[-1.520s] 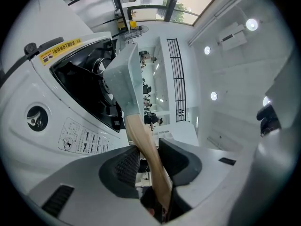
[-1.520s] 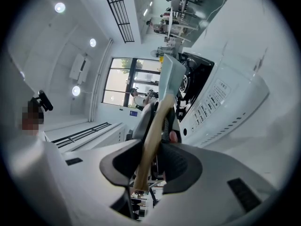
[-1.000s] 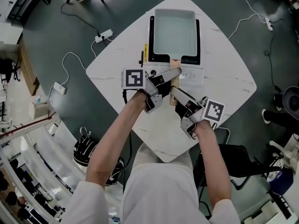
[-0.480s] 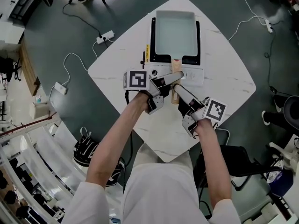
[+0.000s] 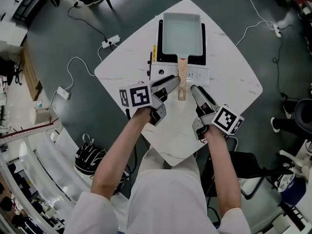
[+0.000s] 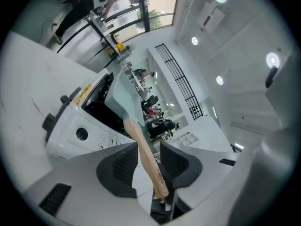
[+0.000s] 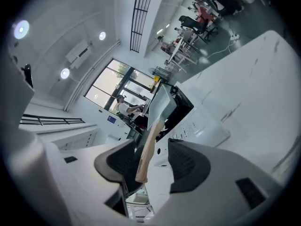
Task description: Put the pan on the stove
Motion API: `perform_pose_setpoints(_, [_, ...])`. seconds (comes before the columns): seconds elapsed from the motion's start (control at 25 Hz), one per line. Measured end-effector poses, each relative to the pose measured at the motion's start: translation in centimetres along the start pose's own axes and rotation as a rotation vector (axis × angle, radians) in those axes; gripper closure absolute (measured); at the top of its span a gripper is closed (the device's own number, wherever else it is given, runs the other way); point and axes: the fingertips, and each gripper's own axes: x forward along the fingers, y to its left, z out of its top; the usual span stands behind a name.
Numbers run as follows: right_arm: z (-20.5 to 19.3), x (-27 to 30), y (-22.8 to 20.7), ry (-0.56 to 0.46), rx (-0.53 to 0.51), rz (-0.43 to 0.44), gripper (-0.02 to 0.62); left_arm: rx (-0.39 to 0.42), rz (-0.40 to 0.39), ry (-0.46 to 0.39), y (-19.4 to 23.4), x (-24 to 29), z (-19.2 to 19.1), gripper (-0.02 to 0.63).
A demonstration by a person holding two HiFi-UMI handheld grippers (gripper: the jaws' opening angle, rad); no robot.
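- Overhead, looking down on a white marbled table (image 5: pixel 234 87) with a black-topped stove (image 5: pixel 158 38) at its far side.
- Set squarely on that stove: the pale rectangular pan (image 5: pixel 181 26), its wooden handle (image 5: pixel 182 79) pointing back toward the person, out past the stove's white control panel (image 5: pixel 195 74).
- Flanking the handle: the left gripper (image 5: pixel 170 83) just beside it, and the right gripper (image 5: pixel 195 89) a little apart from it on the other side.
- Seen along the left gripper: jaws apart, having just been closing somewhat, with the handle running through the gap and no pad (image 6: pixel 123 166) clamped on it.
- Seen along the right gripper: jaws spread wide, having just been opening, with the handle showing in the gap nearer the left-hand pad (image 7: pixel 123 166) and not gripped.
- Facing up behind each pair of jaws: a cube with square markers (image 5: pixel 135 96), at the end of a bare forearm (image 5: pixel 122 150).
- Lying on the dark floor beyond the table: a white power strip (image 5: pixel 111 41) and trailing cables (image 5: pixel 78 60).
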Motion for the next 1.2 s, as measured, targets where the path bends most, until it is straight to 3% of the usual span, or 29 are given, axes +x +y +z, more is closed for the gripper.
perform_pose_setpoints(0.12, [0.3,-1.6,1.4,-0.020,-0.062,0.002,0.384,0.154,0.086,-0.046,-1.2,-2.6,0.7,0.477])
perform_pose_setpoints(0.28, [0.2,-4.5,2.9,-0.031,-0.156,-0.006,0.442,0.349,0.223,-0.068,-3.5,-6.0,0.3,0.604])
perform_pose_setpoints(0.48, [0.0,-7.6,5.0,-0.031,-0.255,-0.012,0.463,0.502,0.335,-0.066,-6.4,-9.2,-0.9,0.606])
perform_pose_setpoints(0.84, [-1.7,-12.7,9.6,0.017,-0.526,-0.050,0.463,0.550,0.343,-0.104,-11.5,-13.5,-4.9,0.606])
perform_pose_setpoints(0.92, [-2.0,-14.1,10.1,0.018,-0.597,-0.083,0.508,0.524,0.338,-0.101,-11.9,-14.4,-6.3,0.606])
perform_pose_setpoints(1.08, [-1.9,-16.2,11.5,0.014,-0.705,-0.104,0.512,0.525,0.338,-0.107,-13.4,-15.5,-7.7,0.606])
perform_pose_setpoints(1.2, [-2.2,-17.3,12.6,0.028,-0.750,-0.109,0.591,0.551,0.332,-0.124,-15.4,-16.2,-8.5,0.606])
